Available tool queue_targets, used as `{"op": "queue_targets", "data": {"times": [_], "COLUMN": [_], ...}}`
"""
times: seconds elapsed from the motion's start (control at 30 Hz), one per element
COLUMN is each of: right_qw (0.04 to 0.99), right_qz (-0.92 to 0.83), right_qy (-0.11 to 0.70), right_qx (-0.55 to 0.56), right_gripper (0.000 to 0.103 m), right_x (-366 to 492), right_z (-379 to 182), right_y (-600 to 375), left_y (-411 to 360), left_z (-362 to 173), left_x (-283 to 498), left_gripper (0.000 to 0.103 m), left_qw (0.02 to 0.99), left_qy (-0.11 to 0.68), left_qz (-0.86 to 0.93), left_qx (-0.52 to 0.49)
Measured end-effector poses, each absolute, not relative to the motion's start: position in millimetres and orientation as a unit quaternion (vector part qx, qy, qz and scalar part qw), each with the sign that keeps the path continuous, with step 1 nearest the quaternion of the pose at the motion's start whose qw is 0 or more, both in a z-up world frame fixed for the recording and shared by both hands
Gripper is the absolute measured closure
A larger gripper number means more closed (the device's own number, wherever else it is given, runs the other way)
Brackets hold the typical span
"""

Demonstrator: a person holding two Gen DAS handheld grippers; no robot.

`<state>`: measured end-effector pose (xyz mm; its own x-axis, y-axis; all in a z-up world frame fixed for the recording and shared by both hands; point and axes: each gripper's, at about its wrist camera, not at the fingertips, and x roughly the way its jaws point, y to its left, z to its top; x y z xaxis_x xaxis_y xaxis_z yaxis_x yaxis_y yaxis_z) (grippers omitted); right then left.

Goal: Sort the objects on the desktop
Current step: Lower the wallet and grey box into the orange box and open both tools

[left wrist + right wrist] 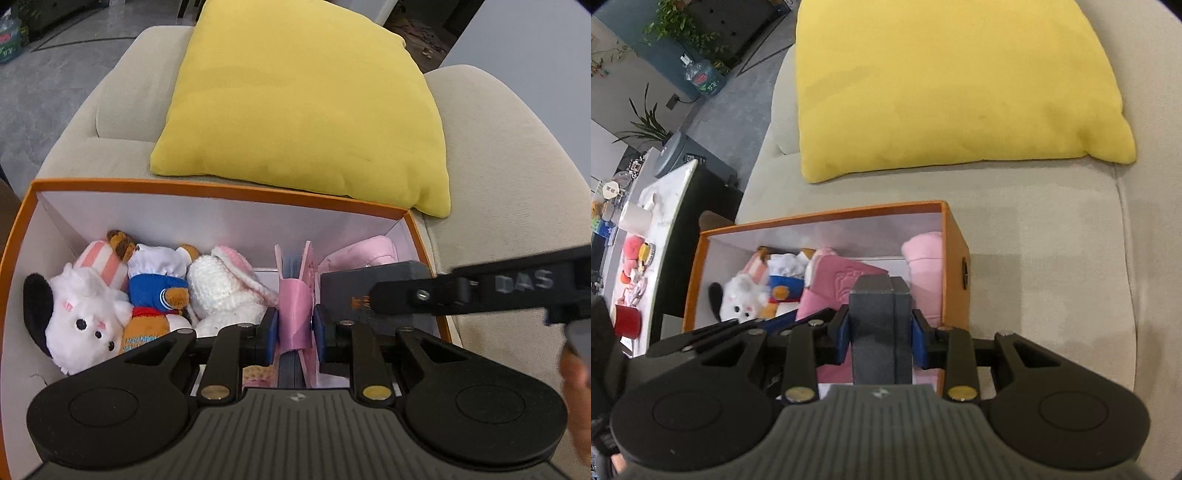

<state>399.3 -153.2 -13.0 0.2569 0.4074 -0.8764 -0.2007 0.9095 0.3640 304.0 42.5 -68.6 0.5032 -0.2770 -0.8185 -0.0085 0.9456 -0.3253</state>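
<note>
Looking along the left gripper (pixel 294 325), a pink notebook (pixel 295 295) is seen clamped on edge between the blue pads (pixel 269 332), its strap and page block showing between them. It is held low inside the orange box (pixel 221 190), which rests on the beige sofa (pixel 517 206) in front of a yellow cushion (pixel 306 96). Plush toys fill the box's left half: a white dog plush (pixel 81 314), a bear in a blue jacket (pixel 155 295) and a white crocheted rabbit (pixel 225 288). A pink soft item (pixel 369 251) lies against the right wall. To the right of the notebook, a dark grey case (pixel 354 291) is seen with the right gripper reaching across it; a part of a hand (pixel 576 373) is visible at the frame's right edge.

From the right wrist view, the right gripper (pixel 879 336) is closed on the dark grey case (pixel 879 325), which is held upright over the box's right half, beside the pink notebook (pixel 842 291) and the pink soft item (pixel 923 258). The orange box (pixel 956 236) sits near the sofa's left edge, and a cluttered side table (pixel 665 192) is seen beyond it.

The placing step is judged to be in hand, with both items being lowered into the box. For the next move, each item would need to be settled on the floor of the box before the jaws are opened, so that neither tips onto the plush toys.
</note>
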Motion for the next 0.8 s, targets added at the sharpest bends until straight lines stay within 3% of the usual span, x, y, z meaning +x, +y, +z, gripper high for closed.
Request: {"op": "queue_targets", "data": {"times": [0.2,0.4,0.63,0.77,0.8], "right_qw": [0.809,0.804,0.804,0.807,0.807], "right_qz": [0.173,0.193,0.203,0.204,0.204], "right_qy": [0.56,0.559,0.553,0.551,0.551], "right_qx": [0.038,0.061,0.076,0.064,0.062], "right_gripper": [0.069,0.06,0.057,0.057,0.061], "right_x": [399,407,411,402,399], "right_z": [-19,-20,-20,-11,-10], "right_y": [-131,-139,-140,-142,-142], "left_y": [41,32,31,32,32], "left_z": [-70,-79,-88,-88,-88], "left_x": [303,307,310,309,309], "left_gripper": [0.08,0.08,0.08,0.08,0.08], "left_qw": [0.859,0.865,0.864,0.864,0.864], "left_qy": [0.485,0.475,0.47,0.471,0.471], "left_qz": [-0.071,-0.065,-0.062,-0.065,-0.064], "left_qx": [-0.144,-0.149,-0.166,-0.168,-0.167]}}
